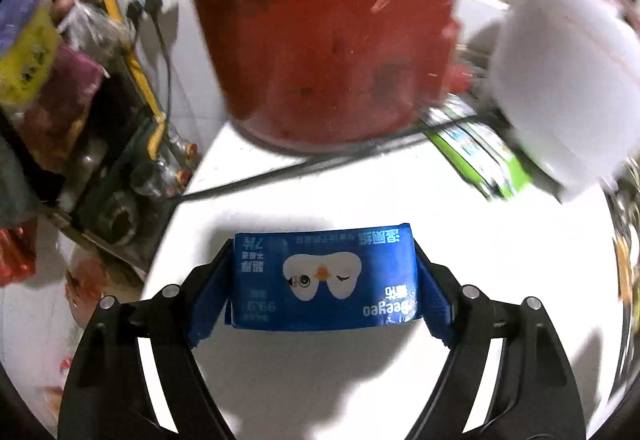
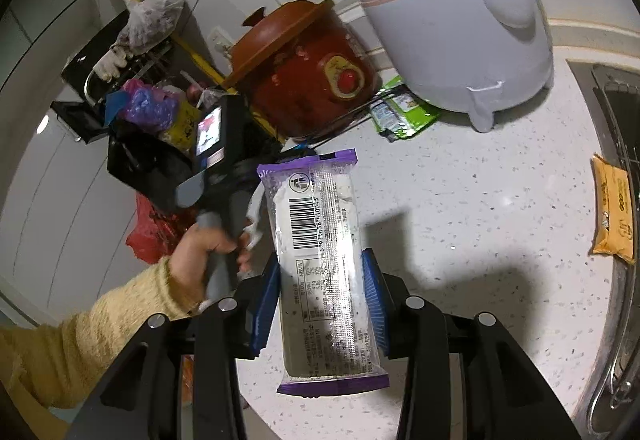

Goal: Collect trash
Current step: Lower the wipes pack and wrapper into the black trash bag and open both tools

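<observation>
A blue wet-wipes pack (image 1: 324, 280) with a cartoon duck face sits crosswise between the blue pads of my left gripper (image 1: 322, 244), which is shut on it over the white counter (image 1: 360, 192). My right gripper (image 2: 322, 256) is shut on a long clear wrapper (image 2: 320, 224) with purple ends and a barcode, held lengthwise above the speckled counter (image 2: 480, 200). In the right wrist view a hand (image 2: 200, 244) in a yellow sleeve holds the left tool; its fingertips are hidden behind the wrapper.
A red slow cooker (image 2: 316, 88) and a white rice cooker (image 2: 460, 20) stand at the back, a green packet (image 2: 404, 108) and black cord between them. A yellow packet (image 2: 612, 212) lies by the metal sink (image 2: 616, 320). Bags and clutter (image 2: 152, 108) crowd past the counter's left edge.
</observation>
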Tool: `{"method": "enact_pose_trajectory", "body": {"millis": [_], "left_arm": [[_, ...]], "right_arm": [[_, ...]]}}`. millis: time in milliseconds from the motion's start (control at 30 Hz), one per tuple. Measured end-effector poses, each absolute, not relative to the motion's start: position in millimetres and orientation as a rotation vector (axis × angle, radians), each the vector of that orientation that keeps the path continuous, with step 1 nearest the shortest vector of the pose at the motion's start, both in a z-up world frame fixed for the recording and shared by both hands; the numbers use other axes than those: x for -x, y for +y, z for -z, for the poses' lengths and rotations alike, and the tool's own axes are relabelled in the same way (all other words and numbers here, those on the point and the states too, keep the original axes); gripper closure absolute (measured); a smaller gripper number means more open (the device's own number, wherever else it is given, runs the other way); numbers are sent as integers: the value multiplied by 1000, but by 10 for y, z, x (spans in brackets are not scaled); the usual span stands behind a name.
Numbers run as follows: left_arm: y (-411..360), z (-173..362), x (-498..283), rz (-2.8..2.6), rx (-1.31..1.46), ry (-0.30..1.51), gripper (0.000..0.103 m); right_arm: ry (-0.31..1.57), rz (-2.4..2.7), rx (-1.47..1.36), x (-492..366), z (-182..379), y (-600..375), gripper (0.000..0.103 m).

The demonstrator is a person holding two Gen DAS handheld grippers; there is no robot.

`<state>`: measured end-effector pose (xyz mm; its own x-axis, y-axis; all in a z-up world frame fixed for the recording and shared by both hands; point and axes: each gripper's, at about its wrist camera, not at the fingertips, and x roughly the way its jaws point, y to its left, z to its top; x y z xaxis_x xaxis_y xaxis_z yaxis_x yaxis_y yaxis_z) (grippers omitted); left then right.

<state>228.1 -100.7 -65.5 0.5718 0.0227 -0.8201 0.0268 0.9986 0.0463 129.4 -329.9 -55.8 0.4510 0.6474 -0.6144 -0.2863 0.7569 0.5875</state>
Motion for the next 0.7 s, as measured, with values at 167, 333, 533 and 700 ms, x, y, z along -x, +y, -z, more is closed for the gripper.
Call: {"method": "enact_pose_trajectory", "body": {"millis": [167,333,533,700], "left_arm": [[-772,335,-1315,134,-40,914,25],[-490,318,-201,300,-72,951,25],[-209,1048,777,369,-135,1219,25],[-229,2276,968,375,-102,1407,25]], "right_arm": [[937,-655,-403,-1006,437,-3089,63],[1004,-797,-295,-420,341,-2719,63],[1261,-894,-203,315,778,-2340,63],[1430,-821,-126,668,1656,-2157,63]]}}
